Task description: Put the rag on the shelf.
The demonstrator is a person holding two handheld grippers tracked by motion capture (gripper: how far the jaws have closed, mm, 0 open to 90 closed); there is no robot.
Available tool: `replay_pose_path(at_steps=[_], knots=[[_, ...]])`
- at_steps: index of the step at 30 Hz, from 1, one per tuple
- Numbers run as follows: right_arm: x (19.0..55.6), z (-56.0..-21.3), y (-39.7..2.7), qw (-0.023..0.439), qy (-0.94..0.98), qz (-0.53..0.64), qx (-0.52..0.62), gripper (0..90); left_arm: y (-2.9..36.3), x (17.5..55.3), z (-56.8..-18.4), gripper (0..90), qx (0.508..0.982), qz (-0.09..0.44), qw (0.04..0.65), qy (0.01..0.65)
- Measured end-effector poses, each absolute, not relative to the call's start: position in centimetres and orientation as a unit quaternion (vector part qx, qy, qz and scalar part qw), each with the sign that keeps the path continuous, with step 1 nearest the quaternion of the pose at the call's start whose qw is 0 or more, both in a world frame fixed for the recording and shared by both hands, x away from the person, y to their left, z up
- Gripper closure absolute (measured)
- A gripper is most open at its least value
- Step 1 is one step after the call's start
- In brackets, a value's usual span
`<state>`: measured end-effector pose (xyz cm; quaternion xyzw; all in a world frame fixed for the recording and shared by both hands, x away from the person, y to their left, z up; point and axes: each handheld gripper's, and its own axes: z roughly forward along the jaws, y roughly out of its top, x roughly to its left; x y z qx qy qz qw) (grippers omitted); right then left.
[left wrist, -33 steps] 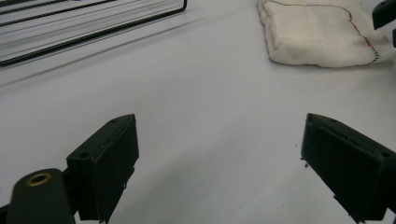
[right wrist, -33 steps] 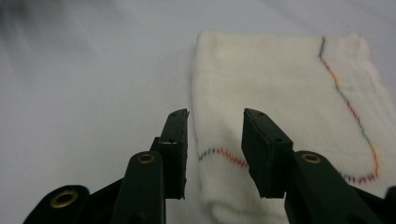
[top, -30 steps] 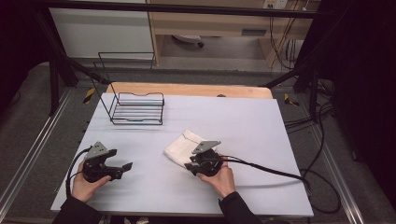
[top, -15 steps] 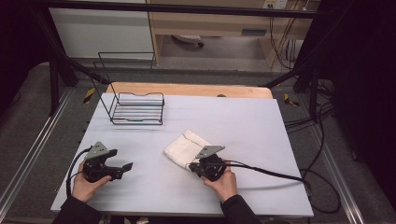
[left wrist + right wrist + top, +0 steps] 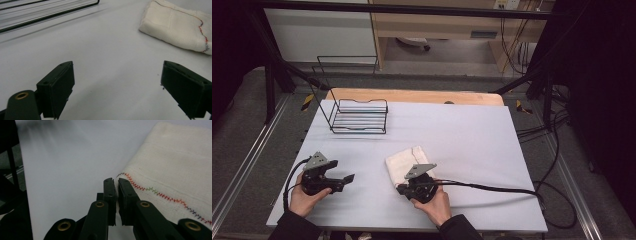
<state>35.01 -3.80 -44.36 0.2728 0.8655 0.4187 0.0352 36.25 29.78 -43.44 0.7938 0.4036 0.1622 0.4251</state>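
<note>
The left tool [image 5: 343, 179] rests low over the near left part of the bench [image 5: 472, 130], held in the person's left hand [image 5: 303, 199]. Its jaws stand wide apart with bare bench between them, and in the left gripper view the tool [image 5: 117, 90] looks across the surface toward the cloth [image 5: 180, 25] at upper right. A black cable [image 5: 292, 177] loops from its back toward the near edge.

The right tool [image 5: 402, 189] sits near the front middle of the bench, in the right hand [image 5: 435, 205], at the near edge of the cloth [image 5: 404, 162]. In the right gripper view the tool [image 5: 116, 183] has its jaws brought almost together, only a thin slit showing between them. The tips lie at the cloth's hem, just by the line of coloured stitching [image 5: 160, 193]; whether any fabric is pinched in the slit is hard to make out, though none shows there. Its thick cable [image 5: 497, 187] runs away to the right across the bench and off the side.

The cloth [image 5: 175, 167] is cream-white, folded into a thick pad, and lies flat on the bench a little left of centre, well apart from the left tool.

Farther back, at the left rear of the bench, stands a black wire rack [image 5: 359, 116], upright and apart from the cloth. Its lower bars [image 5: 47, 15] show at the top left of the left gripper view. Behind the pale bench top a strip of wooden board [image 5: 412, 96] shows along the far edge.
</note>
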Motion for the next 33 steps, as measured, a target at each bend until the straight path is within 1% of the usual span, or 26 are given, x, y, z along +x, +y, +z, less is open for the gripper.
replay_pose_path(at_steps=[2, 4, 6, 7, 8, 9, 11, 12, 15, 18, 19, 20, 22, 25, 28, 29, 30, 33], knots=[[35.1, -44.5, -3.7, 0.031, 0.865, 0.417, 0.277, 82.2, 29.8, 36.3, -43.5, 11.8, 0.794, 0.162, 0.424, 0.404], [35.3, -44.3, -3.8, 0.027, 0.863, 0.42, 0.278, 73.1, 29.8, 36.2, -43.5, 11.8, 0.794, 0.162, 0.424, 0.404], [35.4, -43.5, -4.3, 0.046, 0.859, 0.43, 0.275, 63.7, 29.8, 36.2, -43.4, 11.8, 0.794, 0.161, 0.425, 0.404], [35.4, -43.5, -4.3, 0.046, 0.859, 0.43, 0.275, 63.7, 29.8, 36.2, -43.4, 11.8, 0.793, 0.162, 0.426, 0.405], [35.9, -42.7, -5.4, 0.07, 0.851, 0.437, 0.284, 54.9, 29.8, 36.2, -43.4, 11.8, 0.792, 0.161, 0.427, 0.406], [36.3, -42.4, -6.2, 0.081, 0.846, 0.437, 0.296, 51.3, 29.8, 36.2, -43.4, 11.8, 0.791, 0.159, 0.428, 0.408], [37.1, -42.2, -8.1, 0.109, 0.837, 0.434, 0.314, 47.0, 29.8, 36.3, -43.4, 11.8, 0.792, 0.158, 0.426, 0.407], [37.4, -42.2, -8.9, 0.117, 0.834, 0.432, 0.323, 46.5, 29.8, 36.3, -43.4, 11.8, 0.792, 0.158, 0.426, 0.408], [38.2, -43.1, -10.9, 0.118, 0.833, 0.414, 0.348, 46.3, 29.6, 36.4, -43.5, 11.6, 0.792, 0.157, 0.424, 0.41], [38.5, -44.0, -11.6, 0.108, 0.833, 0.402, 0.364, 47.4, 29.6, 36.4, -43.4, 11.6, 0.793, 0.157, 0.423, 0.409], [38.7, -44.7, -11.8, 0.099, 0.837, 0.392, 0.369, 50.3, 29.6, 36.4, -43.5, 11.6, 0.792, 0.156, 0.424, 0.411], [38.7, -45.0, -11.9, 0.094, 0.84, 0.386, 0.37, 50.6, 29.6, 36.4, -43.5, 11.6, 0.792, 0.156, 0.424, 0.411], [38.7, -45.2, -12.0, 0.08, 0.834, 0.396, 0.377, 56.7, 29.6, 36.5, -43.5, 11.6, 0.793, 0.155, 0.423, 0.411], [38.9, -45.4, -12.1, 0.056, 0.826, 0.405, 0.388, 63.0, 29.4, 36.5, -43.5, 11.6, 0.794, 0.155, 0.421, 0.411], [39.0, -45.6, -12.2, 0.035, 0.817, 0.414, 0.399, 73.1, 29.3, 36.5, -43.5, 11.6, 0.795, 0.155, 0.42, 0.409], [39.0, -45.6, -12.2, 0.035, 0.817, 0.414, 0.399, 73.1, 29.3, 36.5, -43.5, 11.6, 0.795, 0.155, 0.42, 0.409], [39.0, -45.6, -12.2, 0.028, 0.815, 0.416, 0.402, 77.3, 29.2, 36.5, -43.5, 11.6, 0.795, 0.155, 0.421, 0.409], [38.8, -45.4, -12.1, 0.027, 0.81, 0.42, 0.409, 79.5, 29.2, 36.5, -43.5, 11.6, 0.793, 0.155, 0.423, 0.41]])
